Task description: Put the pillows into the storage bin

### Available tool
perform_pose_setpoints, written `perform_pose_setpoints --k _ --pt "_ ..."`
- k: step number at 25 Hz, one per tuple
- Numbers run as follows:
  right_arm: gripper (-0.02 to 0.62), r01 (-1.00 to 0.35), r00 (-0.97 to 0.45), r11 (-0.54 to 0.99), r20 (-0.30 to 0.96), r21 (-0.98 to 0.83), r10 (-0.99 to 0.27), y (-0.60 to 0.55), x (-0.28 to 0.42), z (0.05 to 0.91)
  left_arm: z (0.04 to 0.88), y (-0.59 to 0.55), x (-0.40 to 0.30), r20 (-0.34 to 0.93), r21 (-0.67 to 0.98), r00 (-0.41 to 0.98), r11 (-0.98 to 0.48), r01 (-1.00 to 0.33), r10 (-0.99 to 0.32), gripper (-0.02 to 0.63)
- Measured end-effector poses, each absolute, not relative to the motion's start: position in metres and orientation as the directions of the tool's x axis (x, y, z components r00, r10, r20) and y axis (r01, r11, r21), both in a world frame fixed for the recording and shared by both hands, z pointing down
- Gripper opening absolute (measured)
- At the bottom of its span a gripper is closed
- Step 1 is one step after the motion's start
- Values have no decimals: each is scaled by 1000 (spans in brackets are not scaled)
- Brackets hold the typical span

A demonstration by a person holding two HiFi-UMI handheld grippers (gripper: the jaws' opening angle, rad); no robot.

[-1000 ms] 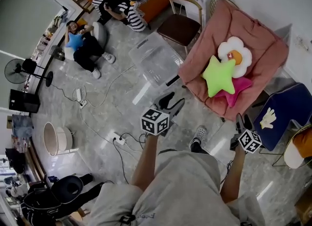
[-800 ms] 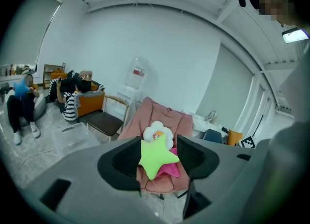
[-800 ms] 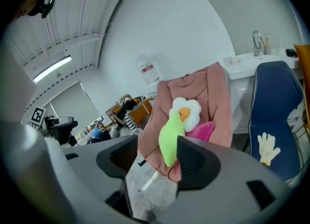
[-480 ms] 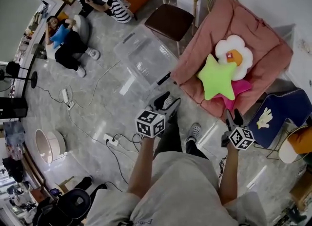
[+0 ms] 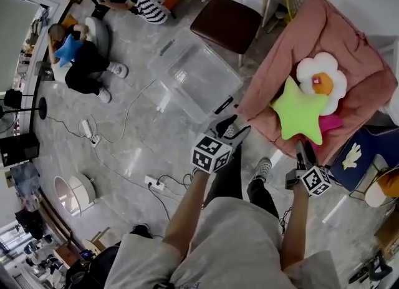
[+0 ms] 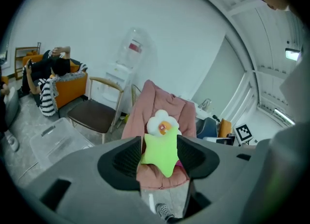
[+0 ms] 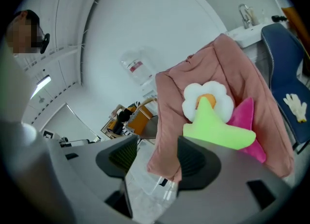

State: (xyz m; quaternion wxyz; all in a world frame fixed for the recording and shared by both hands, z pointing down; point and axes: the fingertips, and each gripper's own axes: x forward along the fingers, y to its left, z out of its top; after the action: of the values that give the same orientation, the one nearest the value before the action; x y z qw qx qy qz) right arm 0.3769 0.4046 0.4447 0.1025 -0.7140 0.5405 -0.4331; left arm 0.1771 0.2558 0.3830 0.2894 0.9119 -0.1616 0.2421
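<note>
Your right gripper [image 7: 157,162] pointed toward a pink-draped seat [image 7: 232,68], jaws apart, nothing gripped between them. Three pillows lay on the seat. A green star pillow [image 7: 215,131] was in front, overlapping a white flower pillow [image 7: 193,99] with an orange centre. A magenta pillow [image 7: 247,121] sat partly behind the star. A blue chair [image 7: 286,58] stood just beside the seat.
</note>
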Motion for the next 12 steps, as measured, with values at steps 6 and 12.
perform_pose_setpoints --k 6,12 --pt "252 -659 104 -436 499 -613 -860 383 395 445 401 235 201 510 535 858 -762 -364 -52 215" --pt "253 -716 77 -423 539 -556 -839 372 424 472 433 227 232 532 530 846 -774 -347 -14 215"
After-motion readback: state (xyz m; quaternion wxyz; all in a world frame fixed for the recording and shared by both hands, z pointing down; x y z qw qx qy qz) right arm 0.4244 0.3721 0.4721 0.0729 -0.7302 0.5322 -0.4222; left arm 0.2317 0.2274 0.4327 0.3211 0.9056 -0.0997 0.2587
